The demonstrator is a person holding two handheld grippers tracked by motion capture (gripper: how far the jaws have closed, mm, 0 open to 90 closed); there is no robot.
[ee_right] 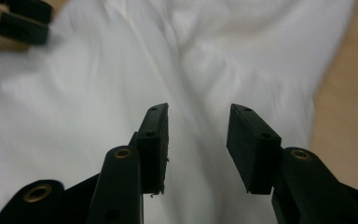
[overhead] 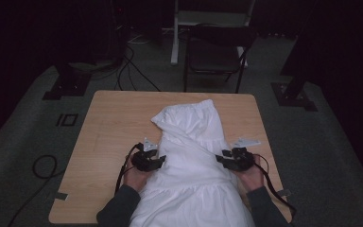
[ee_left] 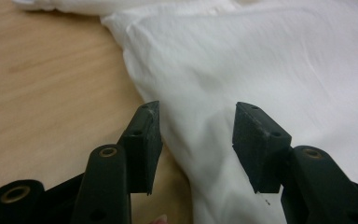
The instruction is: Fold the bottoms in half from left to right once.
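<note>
A white garment (overhead: 191, 161) lies lengthwise down the middle of the wooden table (overhead: 108, 123), its far end folded over toward the near right. My left gripper (overhead: 159, 161) sits at the garment's left edge, open, with the cloth's edge (ee_left: 186, 140) running between its jaws. My right gripper (overhead: 220, 159) rests at the garment's right side, open, its jaws over white cloth (ee_right: 196, 116). The left gripper (ee_right: 21, 21) appears at the top left of the right gripper view. Neither gripper holds anything.
A dark folding chair (overhead: 217, 52) and a white stand (overhead: 175, 33) are beyond the far edge of the table. Cables (overhead: 42, 165) trail on the grey floor at the left. Bare wood lies on both sides of the garment.
</note>
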